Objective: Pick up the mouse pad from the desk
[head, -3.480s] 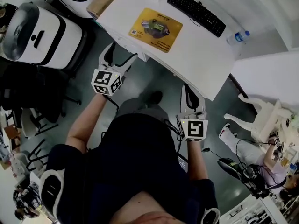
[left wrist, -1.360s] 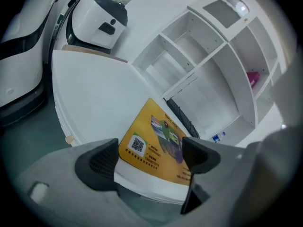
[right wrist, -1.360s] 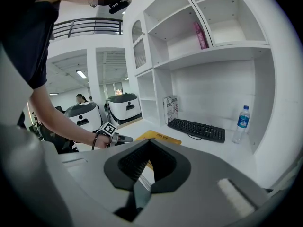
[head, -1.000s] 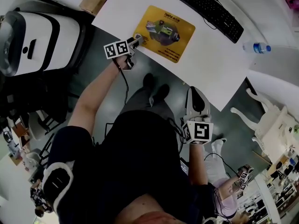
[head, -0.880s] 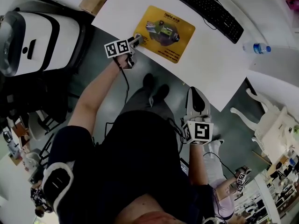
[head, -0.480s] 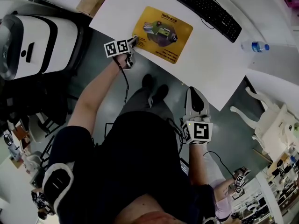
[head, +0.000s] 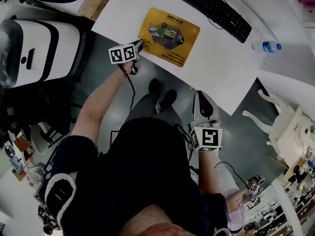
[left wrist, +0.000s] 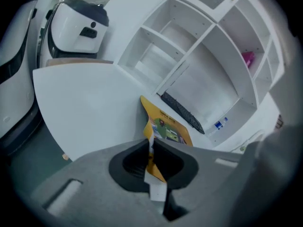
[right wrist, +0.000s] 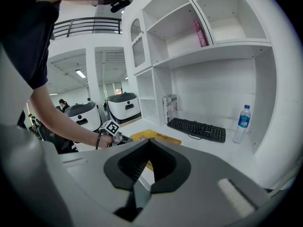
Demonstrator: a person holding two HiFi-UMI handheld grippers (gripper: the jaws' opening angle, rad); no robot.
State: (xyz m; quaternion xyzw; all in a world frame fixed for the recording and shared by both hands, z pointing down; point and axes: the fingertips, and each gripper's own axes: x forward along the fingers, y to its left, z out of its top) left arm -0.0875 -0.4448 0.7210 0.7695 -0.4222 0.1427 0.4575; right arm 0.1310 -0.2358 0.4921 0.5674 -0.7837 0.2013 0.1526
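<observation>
From the head: left gripper [head: 140, 44] at the desk's [head: 216, 77] near edge, on the yellow mouse pad's [head: 170, 36] near left corner; bare desktop between pad and keyboard [head: 215, 12]; right gripper [head: 203, 101] off the desk, over the floor. From the left gripper: jaws just closed, pinching the pad's corner. From the right gripper: jaws together, nothing between.

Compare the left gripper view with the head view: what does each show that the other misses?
Left gripper view only: the jaws of the left gripper, just closed on a corner of the mouse pad. Head view only: the right gripper held short of the desk, and the person's body. Both: desk, keyboard, bottle.
</observation>
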